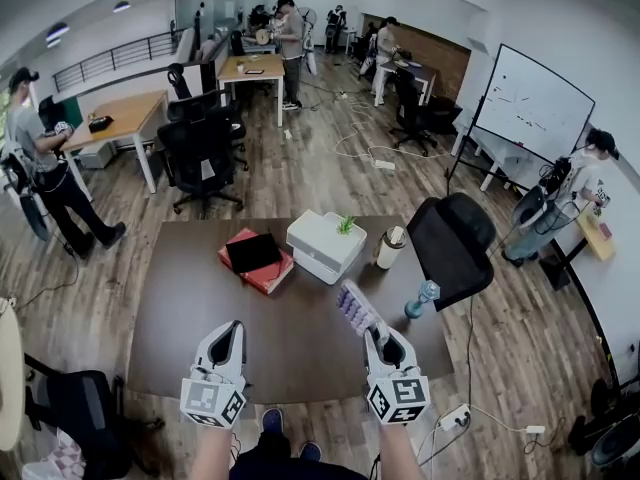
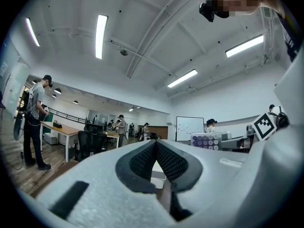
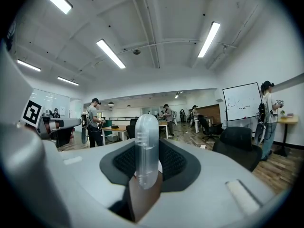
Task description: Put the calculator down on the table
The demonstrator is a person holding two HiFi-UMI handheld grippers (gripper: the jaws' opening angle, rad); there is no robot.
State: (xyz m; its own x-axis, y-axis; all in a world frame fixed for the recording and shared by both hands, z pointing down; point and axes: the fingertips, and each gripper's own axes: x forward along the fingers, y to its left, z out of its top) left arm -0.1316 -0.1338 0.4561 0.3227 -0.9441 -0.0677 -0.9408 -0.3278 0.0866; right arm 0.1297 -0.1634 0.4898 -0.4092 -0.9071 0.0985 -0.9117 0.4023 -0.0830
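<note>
Your left gripper point(image 1: 235, 326) and right gripper point(image 1: 381, 334), nearest, over dark brown counter point(image 1: 190, 298) in wood-floored office: both pointing forward, left fingers closed empty, right fingers clamping the calculator point(image 1: 355, 309).

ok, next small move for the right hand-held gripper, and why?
Probably lower the right hand-held gripper toward the bare table beneath it. Its jaws are clamped on the calculator, which is held tilted above the surface and not touching it, so opening now would likely drop it.
</note>
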